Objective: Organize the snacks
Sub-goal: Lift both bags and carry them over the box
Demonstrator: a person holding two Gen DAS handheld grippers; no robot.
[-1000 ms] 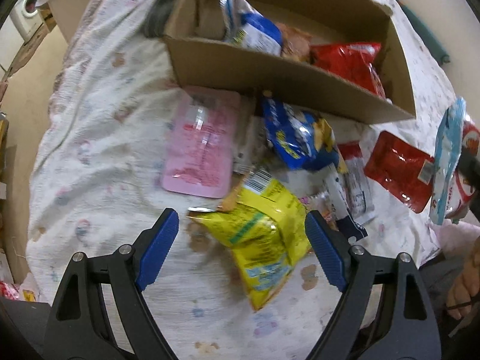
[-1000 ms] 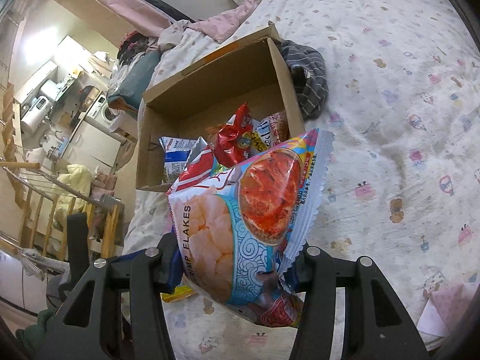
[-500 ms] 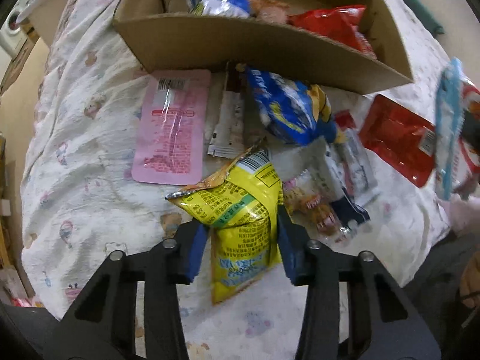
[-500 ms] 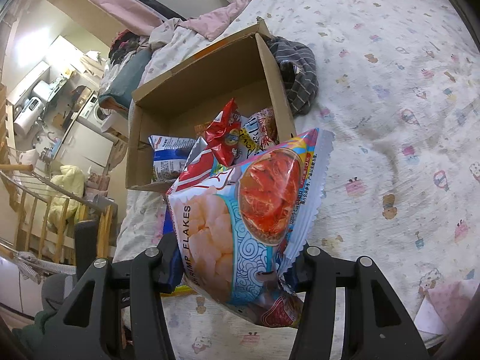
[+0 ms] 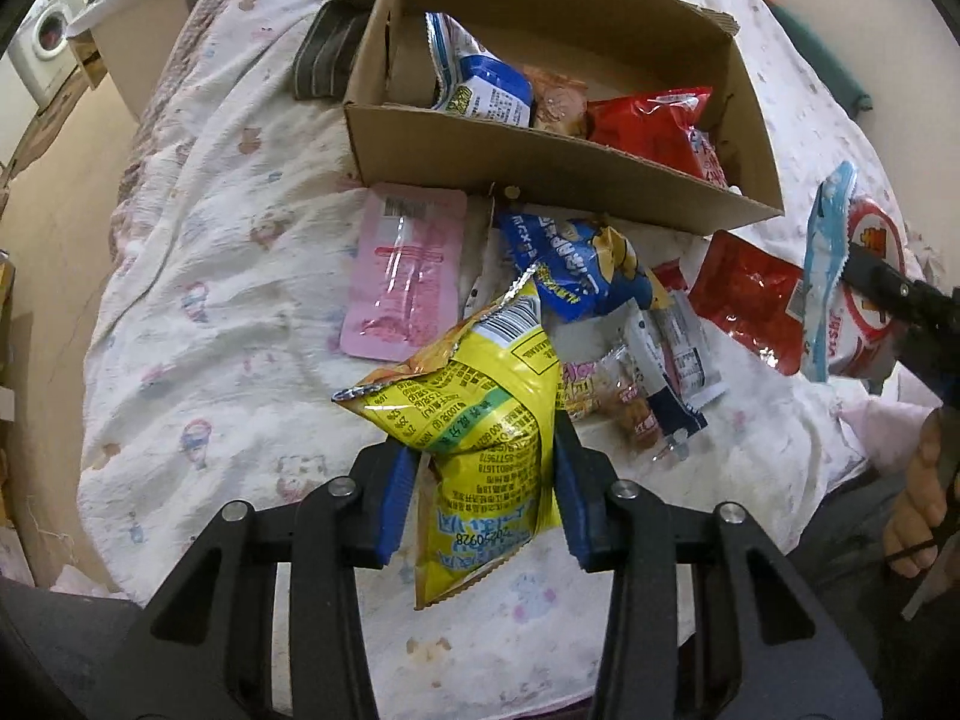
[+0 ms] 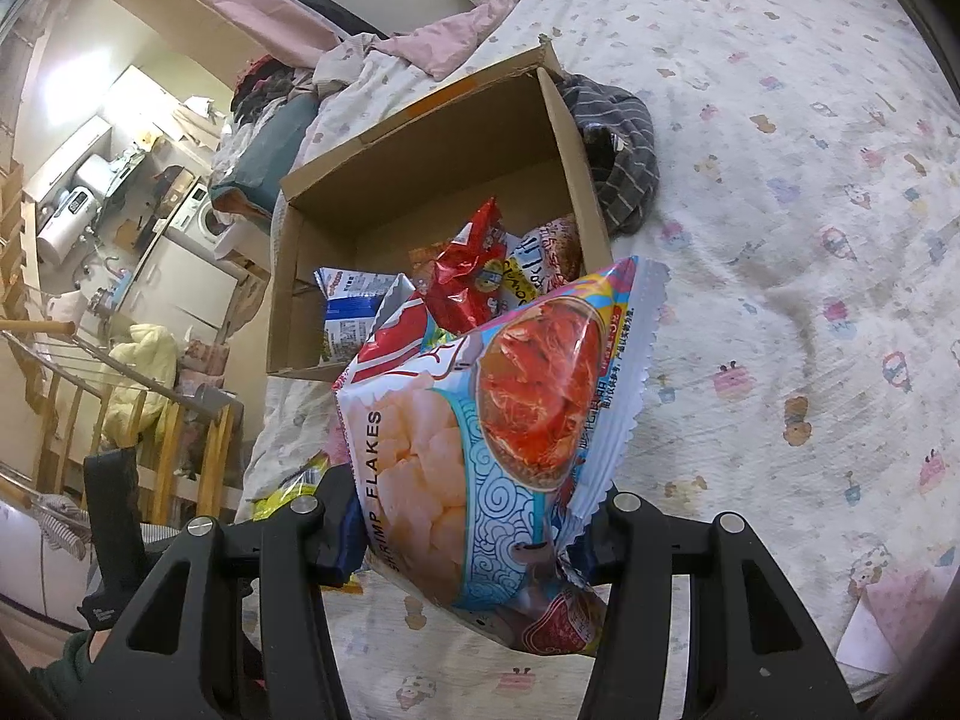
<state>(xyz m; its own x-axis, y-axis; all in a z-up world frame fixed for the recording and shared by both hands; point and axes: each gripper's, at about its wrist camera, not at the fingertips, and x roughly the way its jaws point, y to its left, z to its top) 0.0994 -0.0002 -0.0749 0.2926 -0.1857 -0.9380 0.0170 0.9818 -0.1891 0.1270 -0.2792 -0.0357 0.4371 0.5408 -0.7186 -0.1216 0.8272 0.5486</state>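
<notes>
My left gripper (image 5: 483,492) is shut on a yellow snack bag (image 5: 474,420), which hangs off the bed with its middle crumpled between the blue pads. Beyond it a cardboard box (image 5: 540,162) holds a blue-and-white bag (image 5: 486,93) and a red bag (image 5: 654,120). Loose packets lie in front of the box: a pink pouch (image 5: 405,270), a blue bag (image 5: 576,270) and a red pouch (image 5: 750,300). My right gripper (image 6: 468,534) is shut on a shrimp flakes bag (image 6: 498,414), held up in the air in front of the same box (image 6: 432,180).
A patterned white bedspread (image 6: 810,240) covers the bed. A striped grey cloth (image 6: 618,138) lies beside the box. The bed edge drops to the floor at the left (image 5: 48,228). A washing machine (image 5: 42,54) and a wooden railing (image 6: 78,408) stand beyond the bed.
My left gripper closed on the yellow bag and lifted it off the bedspread. The right gripper kept the shrimp flakes bag in place.
</notes>
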